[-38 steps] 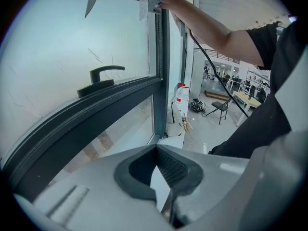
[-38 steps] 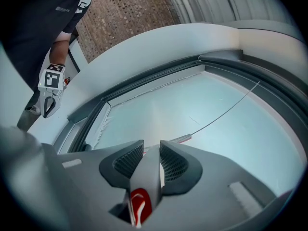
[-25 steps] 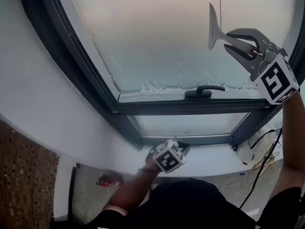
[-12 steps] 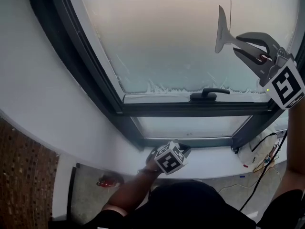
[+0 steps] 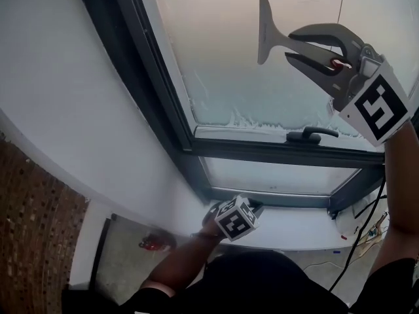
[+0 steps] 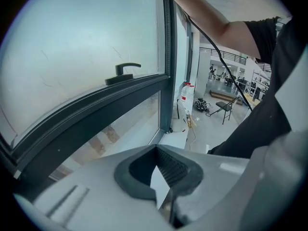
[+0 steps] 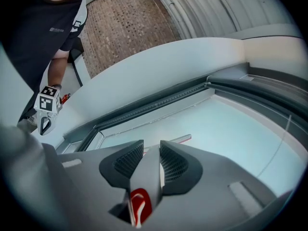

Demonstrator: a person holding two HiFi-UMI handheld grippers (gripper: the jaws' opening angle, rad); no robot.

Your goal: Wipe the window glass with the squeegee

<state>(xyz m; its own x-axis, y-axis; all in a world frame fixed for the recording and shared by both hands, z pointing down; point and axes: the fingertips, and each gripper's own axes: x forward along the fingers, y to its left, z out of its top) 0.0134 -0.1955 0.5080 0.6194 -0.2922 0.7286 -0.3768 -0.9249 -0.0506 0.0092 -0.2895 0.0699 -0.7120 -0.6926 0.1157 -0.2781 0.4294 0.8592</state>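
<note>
Plainly, right gripper (image 5: 292, 44) jaws clamp the squeegee (image 5: 264, 26) handle; left gripper (image 6: 158, 158) jaws seemingly closed.

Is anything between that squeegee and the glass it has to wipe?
Nothing visible. The squeegee, clamped in the right gripper, appears to rest its blade straight on the glass. The window handle sits lower, on the frame, off the pane.

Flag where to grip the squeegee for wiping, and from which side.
Grip the squeegee by its narrow handle, coming from the tail end, as the right gripper does. The wide blade sits crosswise at the front and must stay free against the window glass.
</note>
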